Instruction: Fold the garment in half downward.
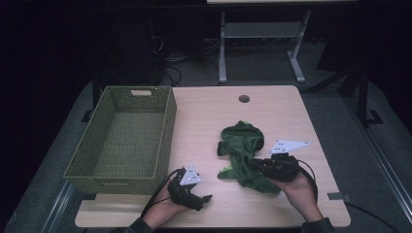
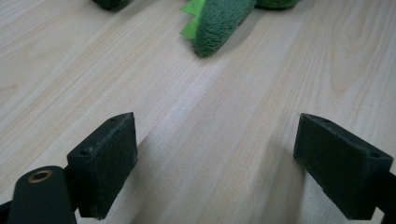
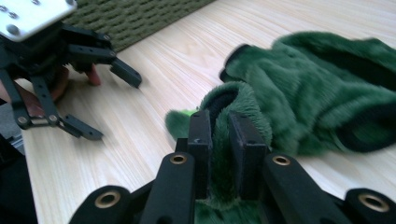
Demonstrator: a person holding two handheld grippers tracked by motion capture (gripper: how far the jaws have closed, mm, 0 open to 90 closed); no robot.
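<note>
While the right gripper [image 3: 219, 135] pinches a fold of the green plush costume [image 3: 322, 93], hiding it partly, the left gripper [image 2: 215, 154] gapes wide over bare counter [image 2: 233, 116].

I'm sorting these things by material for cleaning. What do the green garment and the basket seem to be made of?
Green garment: apparently plush synthetic fleece, with a fuzzy matte pile that folds limply. Basket: woven fibre or paper cord, olive and matte, with a visible ribbed weave; the exact fibre is unclear.

Left hand-held gripper [image 1: 206, 198] jaws wide apart, right hand-held gripper [image 3: 220, 140] jaws clamped nearly together
</note>
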